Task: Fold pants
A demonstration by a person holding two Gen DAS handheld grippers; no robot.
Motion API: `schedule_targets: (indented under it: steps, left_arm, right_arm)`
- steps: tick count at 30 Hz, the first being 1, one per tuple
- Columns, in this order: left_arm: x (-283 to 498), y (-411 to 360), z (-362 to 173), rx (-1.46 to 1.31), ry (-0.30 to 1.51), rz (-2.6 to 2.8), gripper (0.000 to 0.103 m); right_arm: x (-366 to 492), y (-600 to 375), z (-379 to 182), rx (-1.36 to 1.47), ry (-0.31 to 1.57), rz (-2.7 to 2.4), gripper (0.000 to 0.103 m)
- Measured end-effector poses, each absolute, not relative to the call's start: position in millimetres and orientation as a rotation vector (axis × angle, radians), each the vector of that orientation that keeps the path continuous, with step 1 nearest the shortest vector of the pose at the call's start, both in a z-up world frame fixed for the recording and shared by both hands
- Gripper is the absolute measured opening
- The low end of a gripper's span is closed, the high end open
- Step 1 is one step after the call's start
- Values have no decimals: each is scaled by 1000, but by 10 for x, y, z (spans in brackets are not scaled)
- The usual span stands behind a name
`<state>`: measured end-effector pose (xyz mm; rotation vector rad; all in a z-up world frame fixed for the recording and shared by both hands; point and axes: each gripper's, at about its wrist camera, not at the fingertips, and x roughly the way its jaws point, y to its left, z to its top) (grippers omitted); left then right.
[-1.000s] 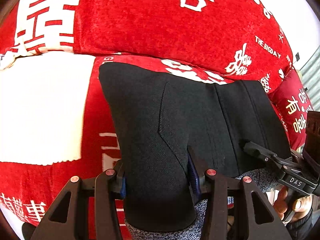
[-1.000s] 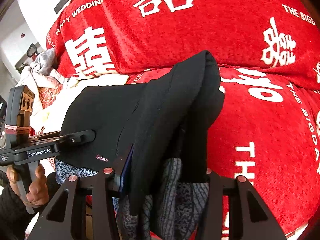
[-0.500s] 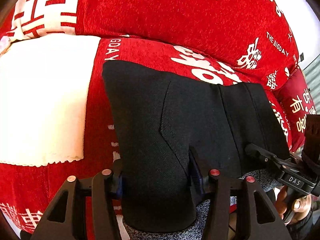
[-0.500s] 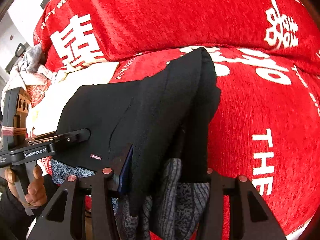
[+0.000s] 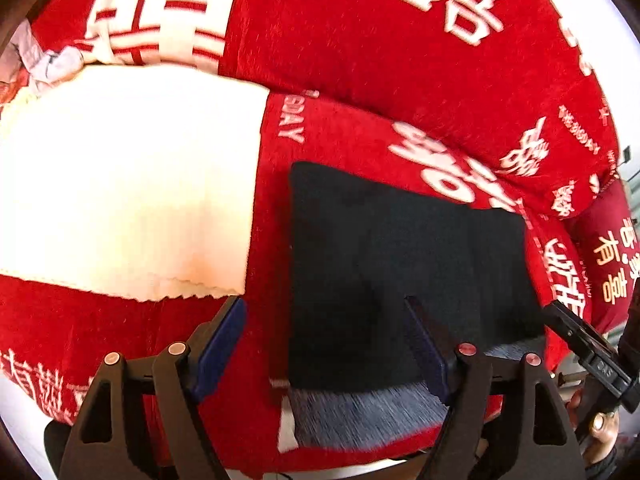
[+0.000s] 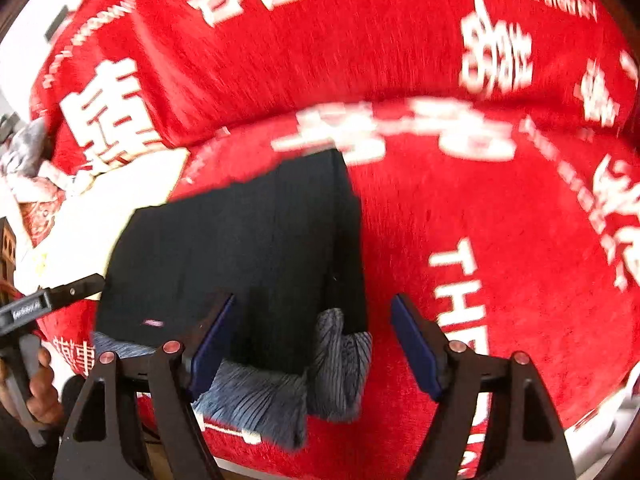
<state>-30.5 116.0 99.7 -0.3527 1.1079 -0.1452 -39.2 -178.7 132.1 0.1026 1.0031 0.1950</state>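
Note:
The black pants [image 5: 400, 272] lie folded into a flat rectangle on the red cushion, with their grey lining [image 5: 360, 412] showing at the near edge. In the right wrist view the pants [image 6: 248, 248] lie the same way, grey lining [image 6: 276, 396] nearest me. My left gripper [image 5: 324, 340] is open and empty, its jaws wide apart over the pants' near left corner. My right gripper [image 6: 312, 336] is open and empty, straddling the pants' near right edge. Each gripper shows at the edge of the other's view.
A red cushion with white lettering [image 5: 360, 40] forms the seat and backrest. A white cloth [image 5: 128, 184] lies on the seat left of the pants. A bundle of patterned fabric [image 6: 28, 152] sits at the far left. A red pillow [image 5: 612, 248] is at the right.
Both grippers have opened and let go of the pants. The folded pants now lie flat on the cushion, and both grippers have pulled back slightly.

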Motion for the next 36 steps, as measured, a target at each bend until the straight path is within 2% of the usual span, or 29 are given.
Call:
schedule_targets:
  steps: [6, 10, 12, 13, 17, 22, 28, 36]
  left_arm:
    - [-528, 1007, 902, -212, 1144, 5, 80]
    - [-604, 1150, 692, -300, 1179, 22, 81]
    - [-594, 1162, 569, -294, 1200, 37, 99]
    - [-600, 1163, 524, -285, 1200, 54, 100]
    - [-606, 1159, 507, -287, 1199, 48, 100]
    - [-489, 1177, 741, -293, 1167, 22, 100]
    - [32, 1115, 879, -250, 1163, 53, 100]
    - [629, 1009, 883, -207, 1194, 103, 100]
  right_arm:
    - [-713, -1371, 1376, -4, 974, 417, 84]
    - [-660, -1382, 1120, 54, 1022, 420, 84]
    - [-606, -1437, 955, 69, 1068, 399, 84]
    - [-600, -1465, 905, 85, 1070, 398, 84]
    - [-614, -1492, 915, 80, 1066, 401, 84]
    - [-535, -1447, 1143, 14, 1015, 360, 85]
    - [-94, -1352, 1281, -51, 975, 330, 85]
    - [536, -1039, 1199, -178, 999, 315, 85]
